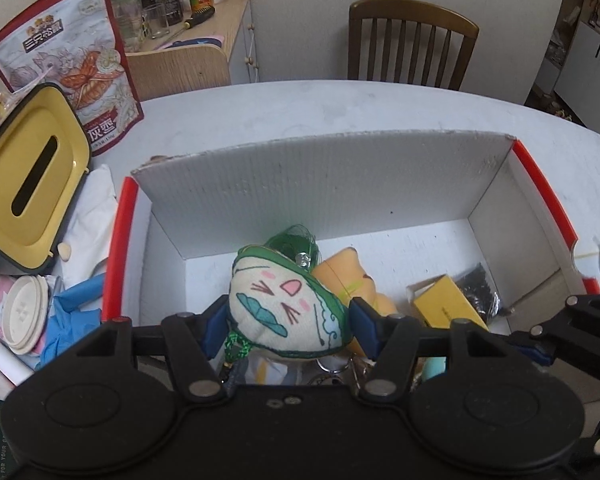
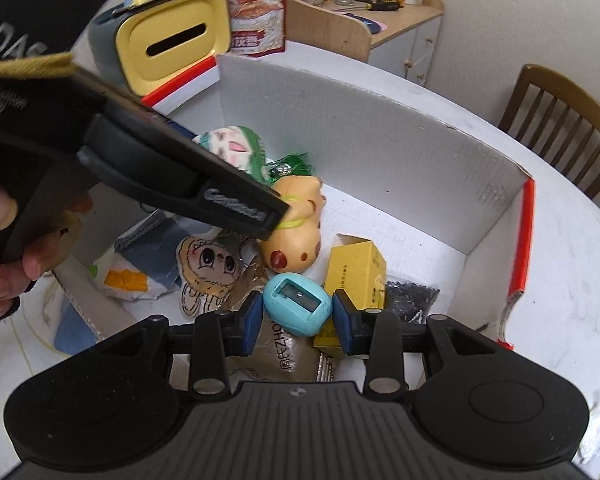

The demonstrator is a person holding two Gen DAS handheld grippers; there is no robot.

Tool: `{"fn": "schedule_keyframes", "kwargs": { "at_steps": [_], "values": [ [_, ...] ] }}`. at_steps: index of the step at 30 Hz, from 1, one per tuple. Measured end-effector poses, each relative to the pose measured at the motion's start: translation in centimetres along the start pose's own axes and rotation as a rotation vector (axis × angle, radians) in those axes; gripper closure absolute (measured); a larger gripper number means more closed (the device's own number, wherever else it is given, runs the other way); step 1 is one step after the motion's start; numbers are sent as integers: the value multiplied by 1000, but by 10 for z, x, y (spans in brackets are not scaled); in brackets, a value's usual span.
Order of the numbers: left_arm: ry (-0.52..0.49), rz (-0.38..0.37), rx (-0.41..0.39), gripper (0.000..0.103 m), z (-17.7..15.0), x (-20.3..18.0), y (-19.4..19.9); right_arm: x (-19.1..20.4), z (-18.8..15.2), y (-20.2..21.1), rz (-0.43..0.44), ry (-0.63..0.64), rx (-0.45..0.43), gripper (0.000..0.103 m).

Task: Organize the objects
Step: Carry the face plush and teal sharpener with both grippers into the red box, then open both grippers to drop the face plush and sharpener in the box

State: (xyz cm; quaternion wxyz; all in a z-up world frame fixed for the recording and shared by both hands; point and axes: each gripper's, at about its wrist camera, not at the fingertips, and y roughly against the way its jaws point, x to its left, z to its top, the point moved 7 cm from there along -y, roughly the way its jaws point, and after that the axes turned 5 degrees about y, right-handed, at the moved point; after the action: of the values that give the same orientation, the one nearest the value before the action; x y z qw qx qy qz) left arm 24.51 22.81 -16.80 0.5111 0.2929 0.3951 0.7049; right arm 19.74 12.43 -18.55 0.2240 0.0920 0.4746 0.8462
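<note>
While both tools are working inside the white corrugated cardboard box with red edging (image 1: 540,184), each is already carrying something. The left gripper (image 1: 288,320) is pinching a cream-and-green stuffed fabric charm with a drawn cat face (image 1: 284,304) between its blue-padded fingers (image 1: 214,326), holding it above the box floor near the orange plastic animal figure (image 1: 356,276). The right gripper (image 2: 298,316) is squeezing a turquoise egg-shaped pencil sharpener (image 2: 298,308) from both sides, just beside the yellow cardboard carton (image 2: 354,272) and over a tan printed pouch (image 2: 288,356).

Judging from this, the step in hand looks like lifting items out of the box for sorting, or else placing them in; I cannot tell which. Either way, the sharpener is smooth and rounded, so the right fingers should be keeping their pads across its widest part and travelling level, or it is likely to squirt out. The charm is soft and will be forgiving, but its green braided cord (image 1: 236,350) is dangling toward the keyrings and clutter below, so a straight vertical move is safest before any sideways travel. With the left tool crossing in front of the right, the two should be moving one at a time and clearing the tall back wall. The yellow-topped grey tissue box (image 1: 32,176) on the white bench (image 1: 340,108) is crowding the left side.
</note>
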Motion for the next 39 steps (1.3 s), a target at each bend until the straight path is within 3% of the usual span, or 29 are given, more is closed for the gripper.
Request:
{"fn": "schedule_keyframes", "kwargs": {
  "at_steps": [9,17,39],
  "values": [
    [12,-11,45,44,-8,1,-8,-2,-2,5,-13,-19,-12,64],
    [24,-15,26,34,-8,1,0,-12,-6,24,-2,-84,-42,57],
    [6,-66,-123,18,-12,-20,71,-36,-24,119,-26,-216,-192,40]
  ]
}}
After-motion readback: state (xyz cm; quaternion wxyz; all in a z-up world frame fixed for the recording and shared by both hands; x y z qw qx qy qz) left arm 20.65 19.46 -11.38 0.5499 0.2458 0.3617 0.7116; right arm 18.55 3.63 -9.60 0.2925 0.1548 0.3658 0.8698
